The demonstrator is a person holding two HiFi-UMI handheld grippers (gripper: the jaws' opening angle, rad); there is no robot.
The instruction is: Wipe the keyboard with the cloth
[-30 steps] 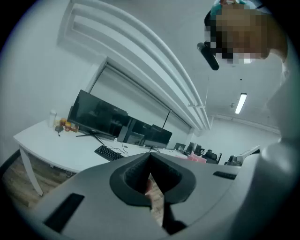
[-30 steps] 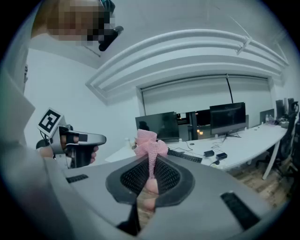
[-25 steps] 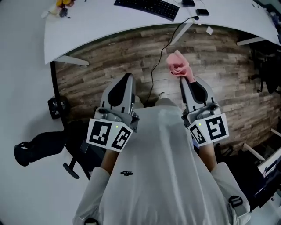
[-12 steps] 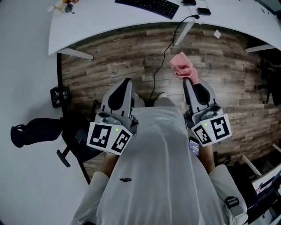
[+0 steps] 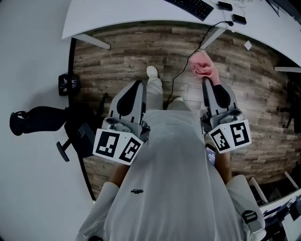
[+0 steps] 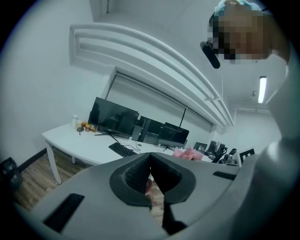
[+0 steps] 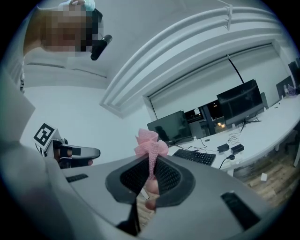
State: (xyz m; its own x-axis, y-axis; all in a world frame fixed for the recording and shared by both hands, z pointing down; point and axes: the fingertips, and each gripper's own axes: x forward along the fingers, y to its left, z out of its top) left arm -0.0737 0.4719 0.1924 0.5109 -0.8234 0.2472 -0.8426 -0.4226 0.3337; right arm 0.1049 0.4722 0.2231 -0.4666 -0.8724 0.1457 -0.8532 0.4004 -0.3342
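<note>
A black keyboard (image 5: 190, 5) lies on the white desk (image 5: 108, 16) at the top of the head view, far ahead of both grippers. A pink cloth (image 5: 203, 66) bunches out of the tip of my right gripper (image 5: 207, 81), which is shut on it. In the right gripper view the cloth (image 7: 150, 142) stands up between the jaws of that gripper (image 7: 151, 164), with the keyboard (image 7: 194, 156) beyond. My left gripper (image 5: 137, 84) is held level beside it. In its own view the left gripper (image 6: 150, 160) is shut with nothing in it, and the keyboard (image 6: 123, 149) lies ahead.
Monitors (image 6: 114, 119) stand along the desk behind the keyboard. A black cable (image 5: 181, 70) hangs from the desk to the wooden floor (image 5: 122, 56). A black office chair (image 5: 42, 120) is at the left. The person's shoe (image 5: 152, 72) is forward on the floor.
The desk and keyboard have slid up and to the right in the head view. A shoe has stepped into sight between the grippers. Both grippers keep their pose, the cloth still held.
</note>
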